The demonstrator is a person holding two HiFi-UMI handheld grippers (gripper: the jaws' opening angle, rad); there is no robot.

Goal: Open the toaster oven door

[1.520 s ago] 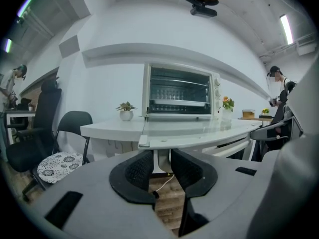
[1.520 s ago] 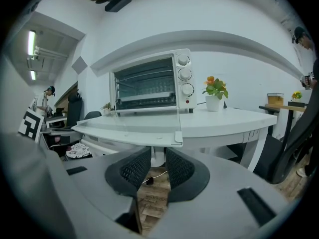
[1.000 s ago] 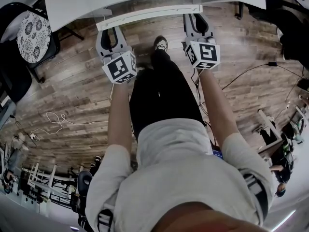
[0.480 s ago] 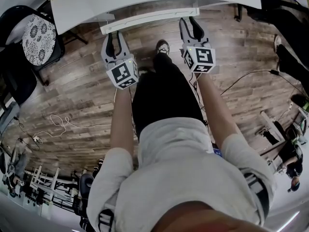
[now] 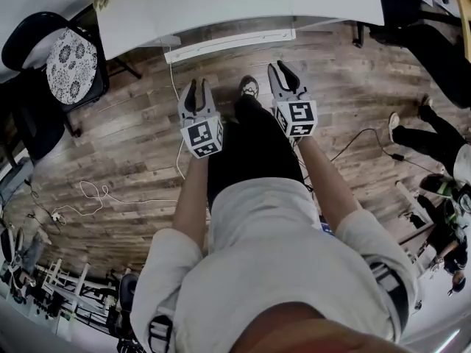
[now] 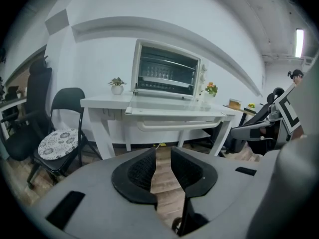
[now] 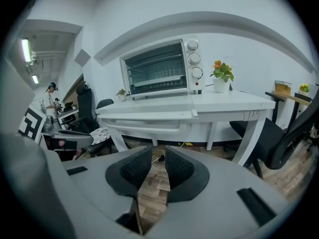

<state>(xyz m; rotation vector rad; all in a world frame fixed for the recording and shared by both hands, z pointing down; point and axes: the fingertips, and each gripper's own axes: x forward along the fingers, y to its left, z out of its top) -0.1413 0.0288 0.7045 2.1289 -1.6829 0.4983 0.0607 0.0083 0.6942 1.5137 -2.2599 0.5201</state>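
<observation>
A white toaster oven stands on a white table. Its glass door lies folded down flat, with the handle bar at the front edge. Both grippers hang over the wooden floor, well short of the table. On my left gripper a gap shows between the jaws, with nothing in it. My right gripper has its jaws closing, and nothing is between them either.
A folding chair with a patterned cushion stands left of the table. A black office chair is at the right. A white cable lies on the floor at the left. Other people are at the far right.
The table and the door handle have slid farther away at the top of the head view. Both grippers now sit lower in the picture and closer together, off the handle.
</observation>
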